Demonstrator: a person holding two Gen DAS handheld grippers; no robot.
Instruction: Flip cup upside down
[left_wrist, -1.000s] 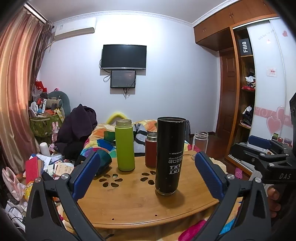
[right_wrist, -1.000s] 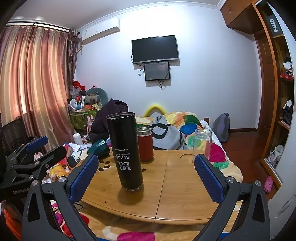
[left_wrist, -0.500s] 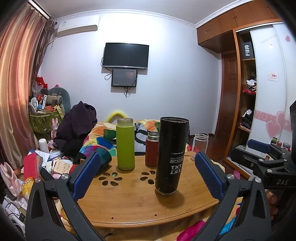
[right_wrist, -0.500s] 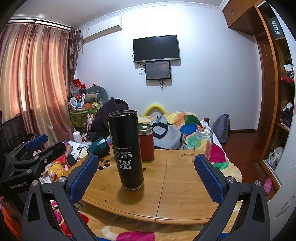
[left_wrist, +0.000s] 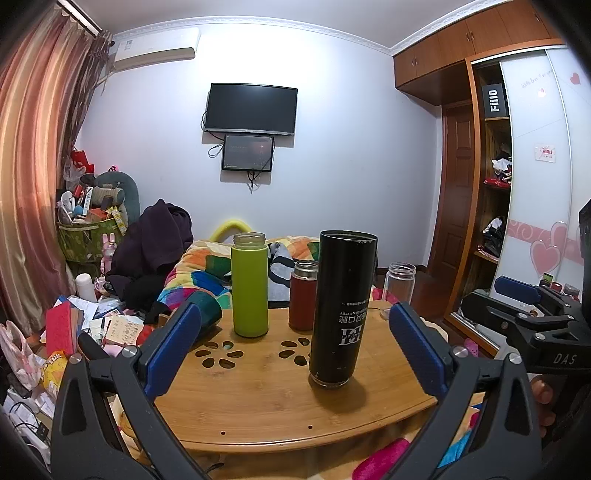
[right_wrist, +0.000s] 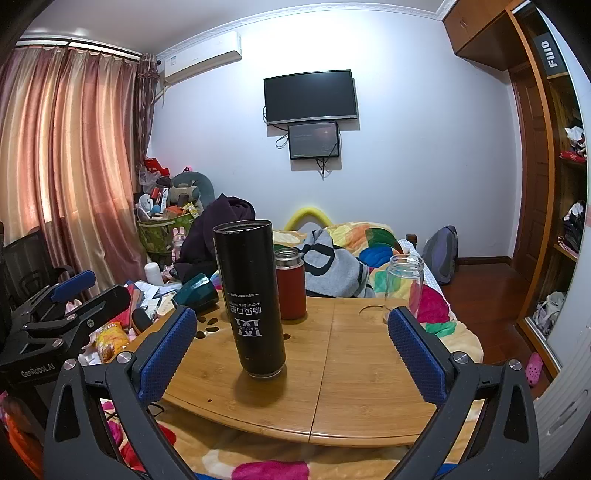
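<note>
Both tongs wide open, empty: left gripper (left_wrist: 295, 347), right gripper (right_wrist: 291, 350). Black cup (left_wrist: 343, 310) stands near table (left_wrist: 258, 413) front edge, print already inverted. Prob. rigid, smooth, slippery, top-heavy; grip mid-body.

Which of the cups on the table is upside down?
The tall black cup: its white writing reads upside down. The green bottle, red flask and clear glass jar stand with mouths up.
</note>
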